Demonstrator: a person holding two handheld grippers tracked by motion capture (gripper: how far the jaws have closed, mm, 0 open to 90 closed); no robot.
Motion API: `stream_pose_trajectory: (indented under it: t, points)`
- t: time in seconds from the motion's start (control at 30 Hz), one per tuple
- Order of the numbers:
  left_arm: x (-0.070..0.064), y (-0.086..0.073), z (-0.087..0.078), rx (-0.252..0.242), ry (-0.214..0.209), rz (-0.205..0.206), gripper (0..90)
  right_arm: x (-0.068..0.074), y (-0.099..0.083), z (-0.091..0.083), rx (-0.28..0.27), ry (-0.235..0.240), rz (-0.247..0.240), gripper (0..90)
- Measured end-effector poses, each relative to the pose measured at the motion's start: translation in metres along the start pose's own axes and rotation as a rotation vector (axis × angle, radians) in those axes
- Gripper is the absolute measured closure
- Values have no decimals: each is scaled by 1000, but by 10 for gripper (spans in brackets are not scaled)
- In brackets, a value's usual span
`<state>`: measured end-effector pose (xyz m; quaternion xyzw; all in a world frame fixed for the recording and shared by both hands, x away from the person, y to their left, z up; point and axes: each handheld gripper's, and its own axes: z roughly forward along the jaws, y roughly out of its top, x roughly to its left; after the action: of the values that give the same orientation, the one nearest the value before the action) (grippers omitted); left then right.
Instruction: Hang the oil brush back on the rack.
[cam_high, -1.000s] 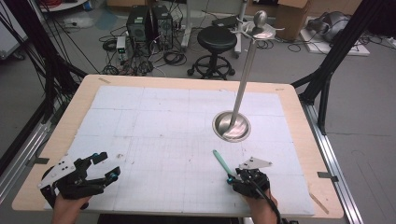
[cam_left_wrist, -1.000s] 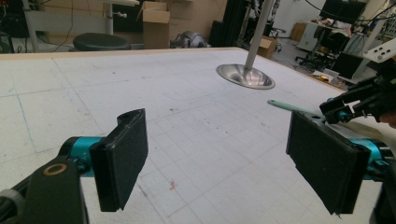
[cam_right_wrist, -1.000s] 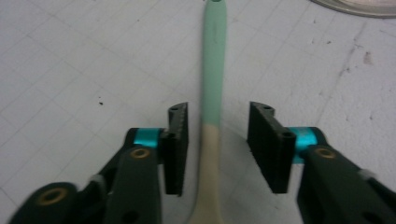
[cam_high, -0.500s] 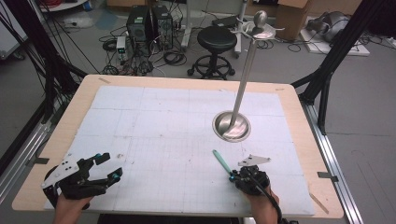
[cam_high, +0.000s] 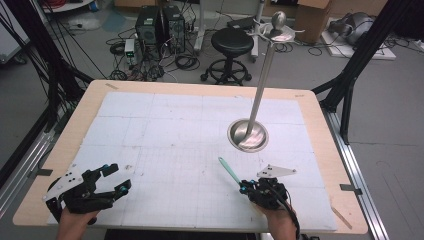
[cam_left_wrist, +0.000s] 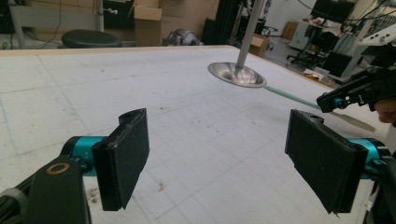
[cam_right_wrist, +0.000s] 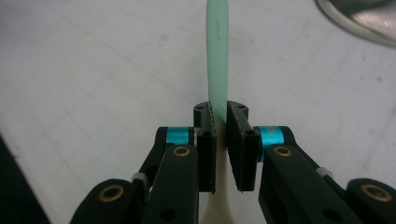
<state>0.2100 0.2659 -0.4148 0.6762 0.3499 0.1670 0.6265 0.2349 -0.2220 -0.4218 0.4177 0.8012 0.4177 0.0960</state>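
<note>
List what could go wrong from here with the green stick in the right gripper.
1. The right gripper pinches the thin pale green plastic stick near one end, so the long free part could pivot or slip.
2. Its tip points toward the shiny round metal stand base; pushing forward may knock it.
3. The left gripper hangs open, giving no support.
</note>
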Motion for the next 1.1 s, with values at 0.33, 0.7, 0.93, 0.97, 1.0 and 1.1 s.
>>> stream_pose_trajectory:
  t: [0.33,0.7,0.93,0.97,1.0,1.1]
  points:
    - [-14,19,13,-53,-229,-62,244,28,15,-7,-173,177,-96,825]
    - [-33,33,42,4,-373,-46,241,55,33,-7,-284,329,-175,824]
    - [-41,46,57,-23,-457,-75,299,69,43,-4,-345,445,-217,823]
    - [-41,46,57,-23,-457,-75,318,69,43,-4,-345,445,-217,823]
    - [-43,48,60,-29,-480,-76,331,71,45,-3,-359,469,-225,824]
    - [-47,52,65,-34,-517,-81,356,74,48,1,-358,489,-237,823]
